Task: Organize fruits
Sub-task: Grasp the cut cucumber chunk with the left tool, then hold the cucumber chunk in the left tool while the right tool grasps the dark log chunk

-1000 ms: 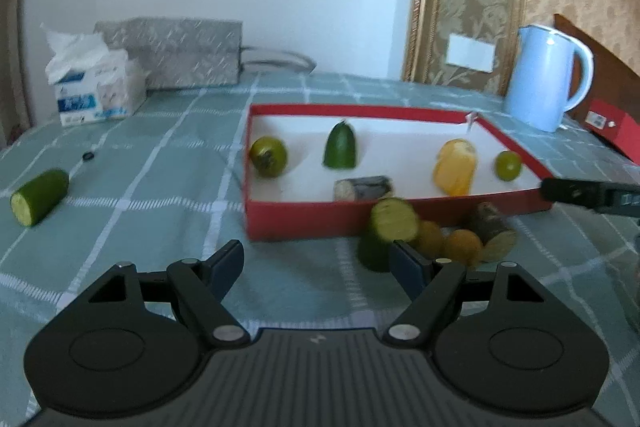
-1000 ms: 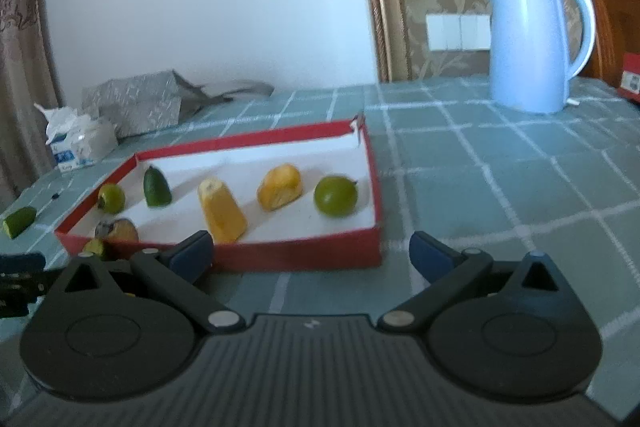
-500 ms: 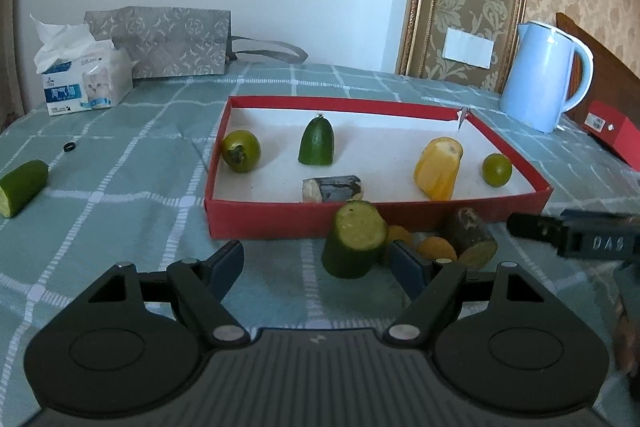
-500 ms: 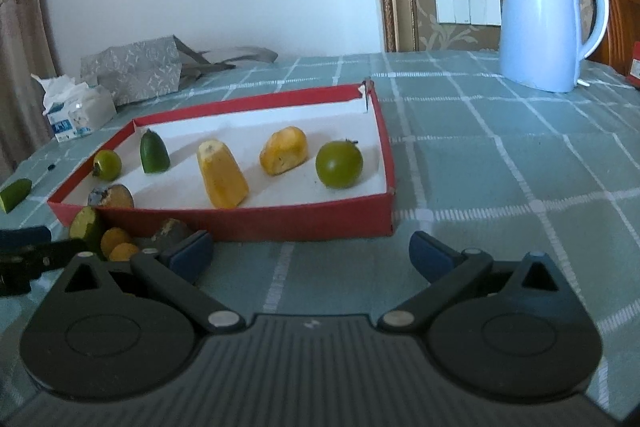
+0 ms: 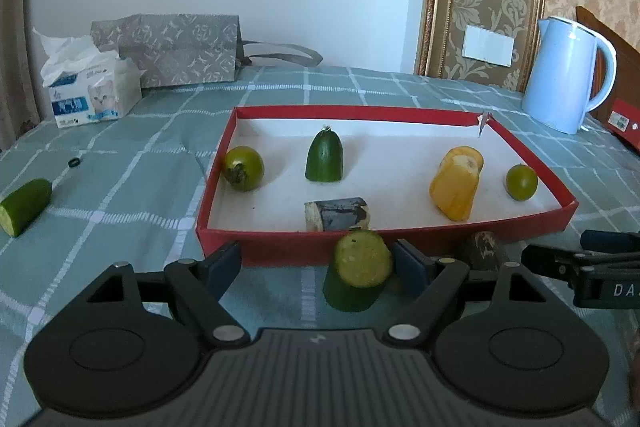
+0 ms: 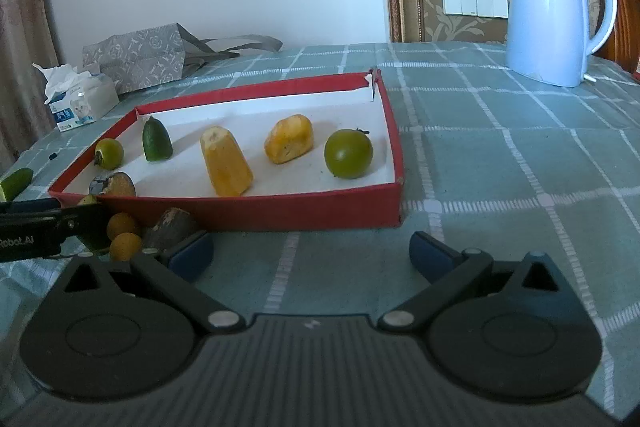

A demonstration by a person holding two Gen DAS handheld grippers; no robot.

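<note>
Cucumber stub (image 5: 358, 273) is what the left wrist view puts nearest: it stands on its cut end on the checked cloth (image 5: 132, 187), just outside the near wall of the red tray (image 5: 280, 249), between the wide-apart fingers of the left gripper (image 5: 316, 265) and close to the right-hand one. Neither pad clearly presses it. To take it well, I judge the gripper should slide a little right so the stub sits centred, then close low on its flank (a high pinch may tip it). Another cucumber piece (image 5: 24, 205) lies well apart at far left.

From the right wrist view, the right gripper (image 6: 310, 253) hangs with its fingers spread and nothing between them, in front of the tray. Beside its left finger sit a dark stub (image 6: 170, 225) and two small orange fruits (image 6: 123, 235), all outside the tray, likely next to go in. Inside, free floor shows between the pieces.
</note>
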